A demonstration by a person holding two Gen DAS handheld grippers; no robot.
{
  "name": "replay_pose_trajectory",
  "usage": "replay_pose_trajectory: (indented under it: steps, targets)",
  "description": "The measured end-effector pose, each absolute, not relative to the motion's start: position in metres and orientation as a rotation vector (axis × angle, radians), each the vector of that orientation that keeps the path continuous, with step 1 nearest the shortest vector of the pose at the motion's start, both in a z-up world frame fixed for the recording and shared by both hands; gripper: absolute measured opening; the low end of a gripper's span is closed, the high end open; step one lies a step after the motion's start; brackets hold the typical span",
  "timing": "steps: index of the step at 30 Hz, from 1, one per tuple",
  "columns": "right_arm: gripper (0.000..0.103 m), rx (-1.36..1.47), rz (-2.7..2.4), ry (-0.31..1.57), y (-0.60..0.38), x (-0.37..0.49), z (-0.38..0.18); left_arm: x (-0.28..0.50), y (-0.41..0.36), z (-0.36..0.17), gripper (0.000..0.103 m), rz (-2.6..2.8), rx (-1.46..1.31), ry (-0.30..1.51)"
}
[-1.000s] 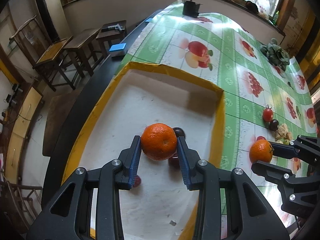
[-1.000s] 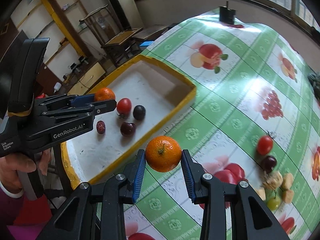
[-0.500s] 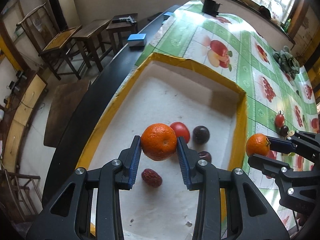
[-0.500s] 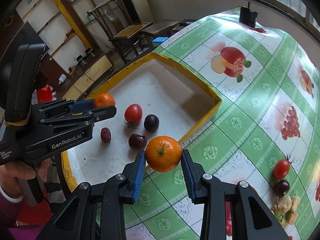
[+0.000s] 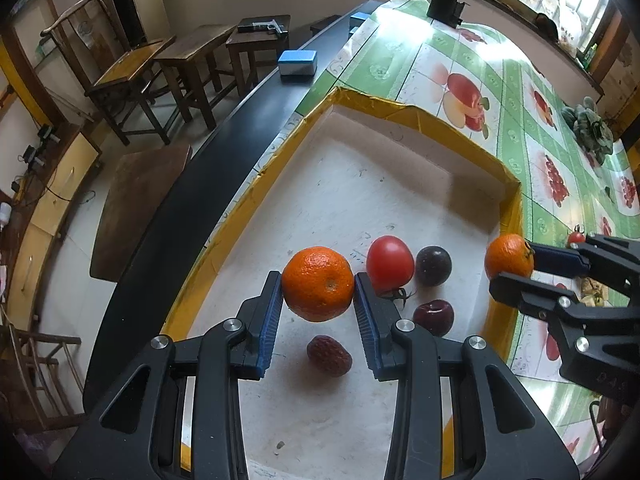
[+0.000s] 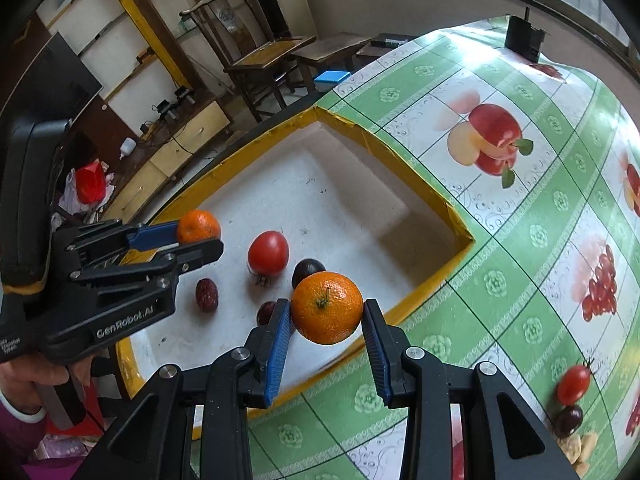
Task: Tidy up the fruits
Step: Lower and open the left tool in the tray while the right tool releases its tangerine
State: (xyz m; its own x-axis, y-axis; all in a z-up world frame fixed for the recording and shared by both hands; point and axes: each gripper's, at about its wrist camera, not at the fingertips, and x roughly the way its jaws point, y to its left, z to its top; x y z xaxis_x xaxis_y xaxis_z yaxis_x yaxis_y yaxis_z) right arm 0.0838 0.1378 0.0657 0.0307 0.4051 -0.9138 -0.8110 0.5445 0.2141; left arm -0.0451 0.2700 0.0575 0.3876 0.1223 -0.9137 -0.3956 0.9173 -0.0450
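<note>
My left gripper [image 5: 318,300] is shut on an orange [image 5: 318,283] and holds it above the white floor of the yellow-rimmed box [image 5: 420,114]. My right gripper [image 6: 326,322] is shut on a second orange [image 6: 327,307] over the box's near right rim [image 6: 432,280]. In the box lie a red tomato [image 5: 390,262], a dark plum [image 5: 433,265], a dark red cherry-like fruit [image 5: 433,316] and a red date [image 5: 329,355]. The right gripper also shows in the left wrist view [image 5: 520,270], the left one in the right wrist view [image 6: 204,242].
The fruit-print green tablecloth [image 6: 520,240] carries a cherry tomato [image 6: 573,384], a dark fruit [image 6: 568,420] and pale pieces [image 6: 572,446] at the right. A blue box [image 5: 298,62] sits on the black table edge. Wooden chairs and stools [image 5: 180,68] stand beyond on the left.
Both grippers have moved left with their oranges. The left one is now further over the box floor; the right one has gone from above the tablecloth to the box's rim.
</note>
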Motion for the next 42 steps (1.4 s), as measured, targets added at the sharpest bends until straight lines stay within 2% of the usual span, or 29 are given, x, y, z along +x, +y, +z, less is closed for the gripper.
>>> replay_pose_trajectory:
  steps: [27, 31, 37, 42]
  targets:
    - [0.035, -0.424, 0.937, 1.264, 0.188, 0.115, 0.027, -0.036, 0.27, 0.041, 0.035, 0.34, -0.27, 1.165]
    - [0.041, -0.384, 0.91, 1.282, 0.188, 0.118, 0.026, -0.035, 0.268, 0.04, 0.036, 0.345, -0.274, 1.172]
    - [0.041, -0.342, 0.898, 1.279, 0.176, 0.116, 0.034, -0.038, 0.265, 0.042, 0.036, 0.356, -0.261, 1.177]
    - [0.042, -0.305, 0.877, 1.222, 0.158, 0.11, 0.06, -0.043, 0.262, 0.065, 0.036, 0.381, -0.24, 1.115]
